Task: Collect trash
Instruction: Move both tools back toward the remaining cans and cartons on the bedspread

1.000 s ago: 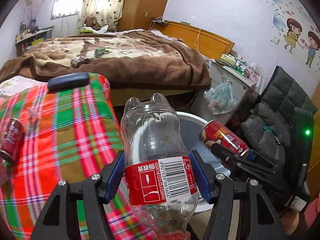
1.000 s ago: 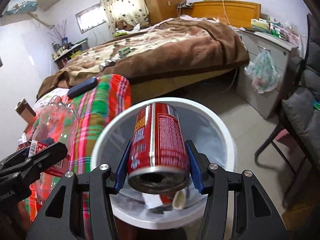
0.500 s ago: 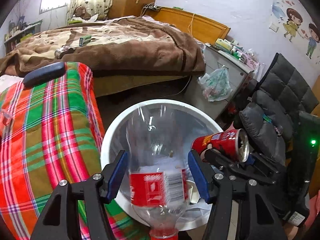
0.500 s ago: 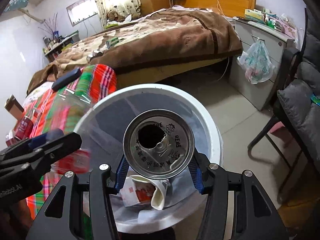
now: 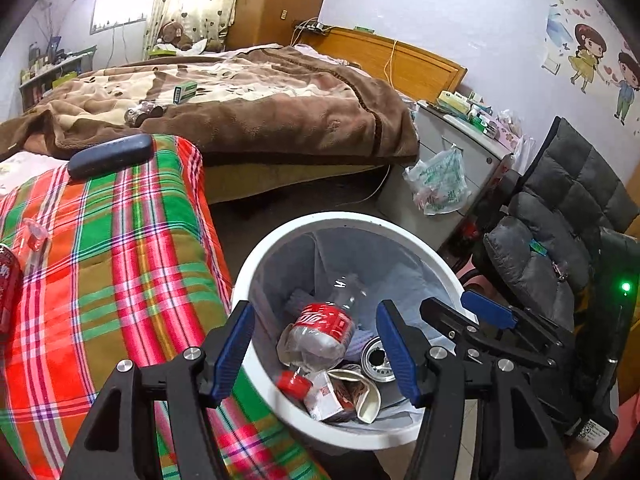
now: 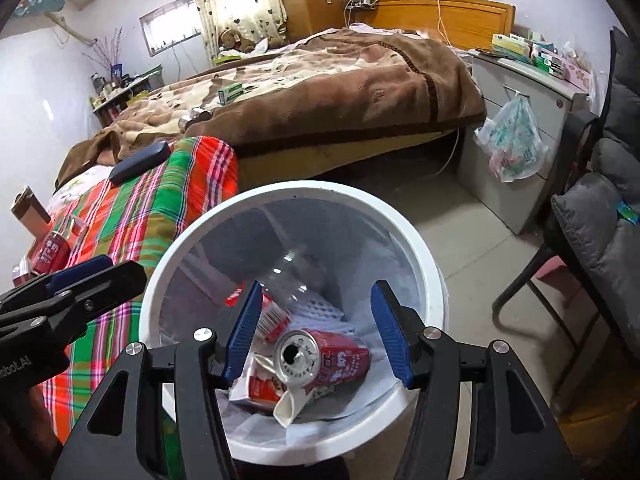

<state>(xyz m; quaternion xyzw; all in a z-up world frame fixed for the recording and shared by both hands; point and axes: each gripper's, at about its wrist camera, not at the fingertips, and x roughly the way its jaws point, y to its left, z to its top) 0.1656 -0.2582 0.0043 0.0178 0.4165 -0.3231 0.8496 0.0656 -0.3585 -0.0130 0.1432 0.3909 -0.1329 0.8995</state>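
Observation:
A white trash bin [image 5: 280, 236] [image 6: 408, 232] with a liner stands on the floor beside the plaid-covered table. Inside lie a clear cola bottle [image 5: 320, 328] [image 6: 292, 268], a red can [image 6: 324, 356] [image 5: 376, 358] and a crumpled carton [image 6: 260, 390] [image 5: 332, 394]. My left gripper [image 5: 316, 352] is open and empty above the bin. My right gripper [image 6: 316, 332] is open and empty above the bin, and also shows in the left wrist view [image 5: 460, 312]. Another red can [image 6: 50, 254] [image 5: 6, 280] lies on the plaid cloth.
The plaid cloth [image 5: 120, 260] holds a dark glasses case [image 5: 110, 156] and a small clear bottle [image 5: 34, 234]. A bed with a brown blanket [image 5: 260, 112] is behind. A grey cabinet with a hanging plastic bag [image 6: 514, 144] and a dark chair [image 5: 560, 232] stand right.
Both grippers opened over the bin. The cola bottle dropped from the left gripper and the red can from the right; both now lie in the bin.

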